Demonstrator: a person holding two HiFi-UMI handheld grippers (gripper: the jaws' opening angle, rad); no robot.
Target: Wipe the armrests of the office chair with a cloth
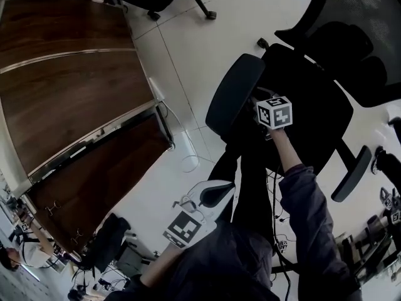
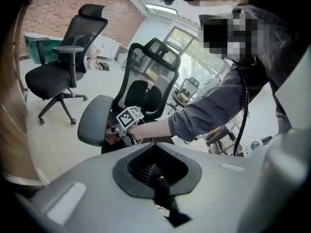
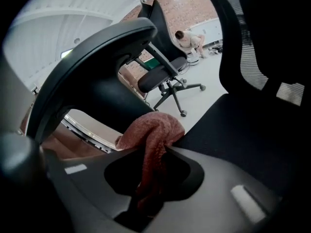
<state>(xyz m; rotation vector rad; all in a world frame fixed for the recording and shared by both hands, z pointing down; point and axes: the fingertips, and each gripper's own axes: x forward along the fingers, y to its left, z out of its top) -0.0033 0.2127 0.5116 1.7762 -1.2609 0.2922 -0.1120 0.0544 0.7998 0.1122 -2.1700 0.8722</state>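
Now the pink terry cloth (image 3: 154, 135) is clamped between the fingers of the right gripper (image 1: 257, 105), just beside the inner side of the dark grey padded armrest (image 1: 233, 93) of the black mesh office chair (image 1: 313, 99). Lower and well apart, the left gripper (image 1: 210, 196) hangs over the white tiled floor (image 1: 182, 61), its fingers together with nothing between them.

Head view: high, facing steeply down onto the office chair (image 1: 301, 99) and floor (image 1: 188, 49). Left gripper view: low, set back, facing across at the chair's side. Right gripper view: close in beside the armrest (image 3: 92, 57), cloth (image 3: 153, 132) near the lens. All three share that armrest; head and left gripper views share the right hand-held gripper (image 1: 260, 108).
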